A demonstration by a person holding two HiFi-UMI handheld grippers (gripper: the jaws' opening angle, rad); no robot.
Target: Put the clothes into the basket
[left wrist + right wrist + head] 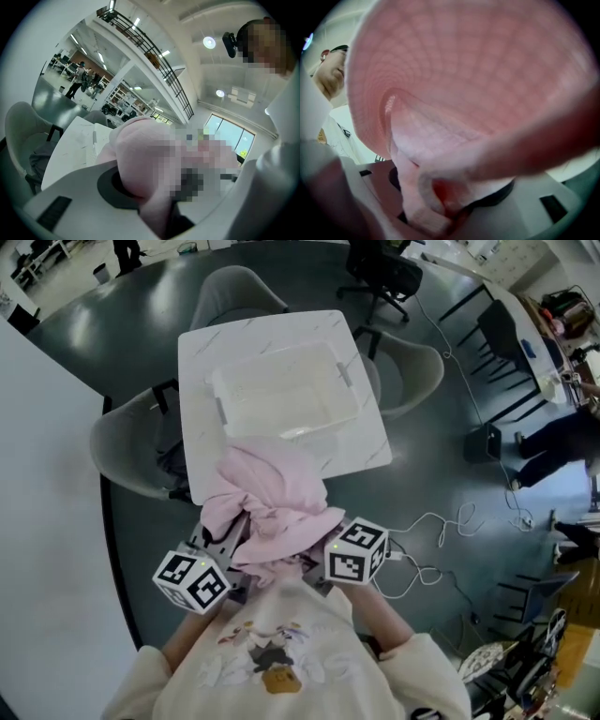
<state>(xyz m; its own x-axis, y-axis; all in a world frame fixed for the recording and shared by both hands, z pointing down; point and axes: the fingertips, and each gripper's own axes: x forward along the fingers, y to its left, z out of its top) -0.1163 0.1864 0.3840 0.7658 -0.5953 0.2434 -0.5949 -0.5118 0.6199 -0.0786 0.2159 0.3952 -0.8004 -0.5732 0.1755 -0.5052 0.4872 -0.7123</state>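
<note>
A pink knitted garment [272, 498] hangs bunched over the near edge of the white table [370, 442]. Both grippers hold it from below. My left gripper [230, 551] is shut on its left side, my right gripper [314, 559] on its right side. The left gripper view shows the cloth [136, 159] wedged between the jaws of the left gripper [164, 201]. In the right gripper view the cloth [464, 84] fills almost everything and a fold is pinched in the right gripper [450, 206]. The clear plastic basket [217, 395] stands on the table beyond the garment, with nothing visible inside.
Grey chairs stand at the table's left [131, 446], far side [234, 292] and right [412, 371]. A black office chair [384, 273] is further back. White cables [431, 549] lie on the dark floor to the right. A white wall [37, 521] runs along the left.
</note>
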